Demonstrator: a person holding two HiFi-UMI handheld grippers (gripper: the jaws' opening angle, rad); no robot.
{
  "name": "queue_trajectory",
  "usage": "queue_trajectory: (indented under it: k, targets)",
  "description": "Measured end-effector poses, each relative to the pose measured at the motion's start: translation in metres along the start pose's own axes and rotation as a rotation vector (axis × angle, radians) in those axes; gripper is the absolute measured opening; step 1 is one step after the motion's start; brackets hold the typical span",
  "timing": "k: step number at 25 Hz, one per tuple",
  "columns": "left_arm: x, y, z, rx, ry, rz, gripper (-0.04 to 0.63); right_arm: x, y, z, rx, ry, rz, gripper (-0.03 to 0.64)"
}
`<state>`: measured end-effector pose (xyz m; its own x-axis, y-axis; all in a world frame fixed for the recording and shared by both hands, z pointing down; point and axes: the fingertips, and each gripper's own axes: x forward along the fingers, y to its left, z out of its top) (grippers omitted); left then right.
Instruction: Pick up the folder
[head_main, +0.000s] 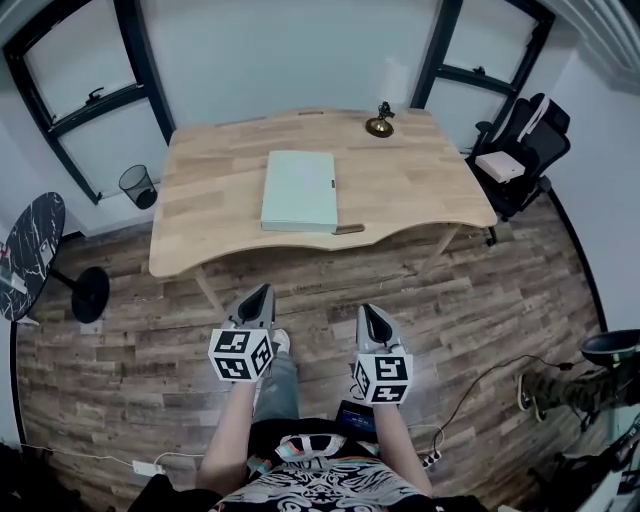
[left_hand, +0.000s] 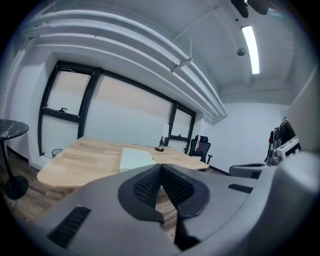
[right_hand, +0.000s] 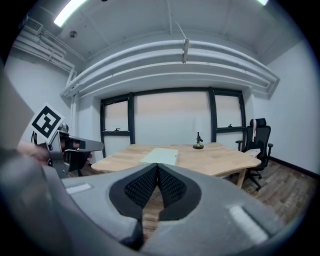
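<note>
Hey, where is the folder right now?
In the head view the pale green folder lies flat near the middle of the wooden table, left of and nearer than the small brass ornament by the far edge.

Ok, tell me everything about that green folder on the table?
The folder is pale green, rectangular and looks closed, with a plain cover. It lies flat near the middle of the wooden table, one short edge facing the table's near side. Nothing rests on top. A small brown object lies by its near right corner; whether they touch is unclear.
</note>
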<state>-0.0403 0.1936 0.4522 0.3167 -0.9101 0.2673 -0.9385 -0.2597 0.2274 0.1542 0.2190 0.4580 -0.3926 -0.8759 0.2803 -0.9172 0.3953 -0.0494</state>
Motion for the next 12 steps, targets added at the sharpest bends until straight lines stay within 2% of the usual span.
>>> queue_trajectory:
  k: [4, 12]
  targets:
    - [0.054, 0.038, 0.014, -0.017, 0.007, 0.009, 0.006, 0.065, -0.009, 0.009, -0.019, 0.021, -0.003, 0.004]
    - [0.181, 0.126, 0.066, -0.005, 0.065, -0.009, 0.008, 0.218, -0.036, 0.045, 0.050, 0.064, -0.046, 0.005]
